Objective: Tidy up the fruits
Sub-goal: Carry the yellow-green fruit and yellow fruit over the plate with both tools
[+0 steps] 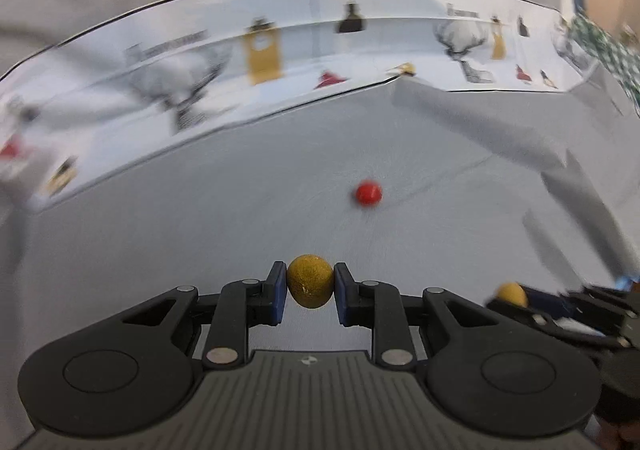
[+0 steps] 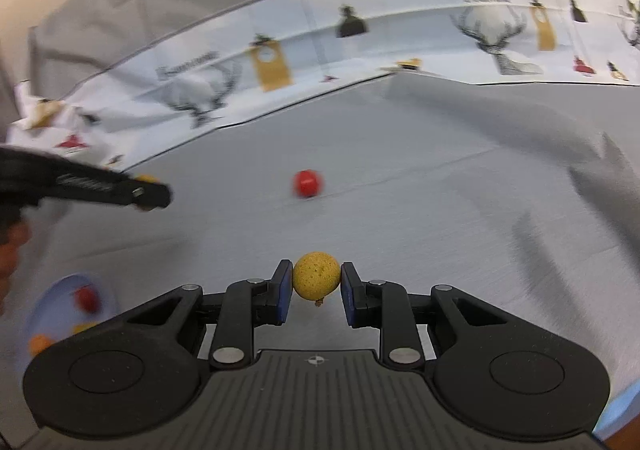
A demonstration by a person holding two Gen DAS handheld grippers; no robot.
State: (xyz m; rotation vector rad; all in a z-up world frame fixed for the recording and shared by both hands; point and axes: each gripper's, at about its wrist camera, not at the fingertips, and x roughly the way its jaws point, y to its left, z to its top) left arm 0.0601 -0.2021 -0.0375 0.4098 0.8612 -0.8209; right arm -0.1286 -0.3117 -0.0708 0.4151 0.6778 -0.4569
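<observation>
My left gripper (image 1: pixel 310 287) is shut on a small dark-yellow round fruit (image 1: pixel 310 282), its blue pads pressing both sides. My right gripper (image 2: pixel 316 287) is shut on a paler yellow round fruit (image 2: pixel 316 282) with a small stem below. A red round fruit (image 1: pixel 368 193) lies alone on the grey cloth ahead, also seen as the red fruit (image 2: pixel 307 183) from the right wrist. The left gripper (image 2: pixel 152 195) shows blurred at the left of the right wrist view, and the right gripper (image 1: pixel 516 300) with its yellow fruit (image 1: pixel 512 293) appears at the lower right of the left wrist view.
A pale blue plate (image 2: pixel 52 302) at the lower left holds a red fruit (image 2: pixel 88 298) and orange pieces. A white printed cloth (image 1: pixel 280 49) with stag and bottle pictures runs across the back of the grey tablecloth (image 1: pixel 240 209). A green checked fabric (image 1: pixel 608 49) lies far right.
</observation>
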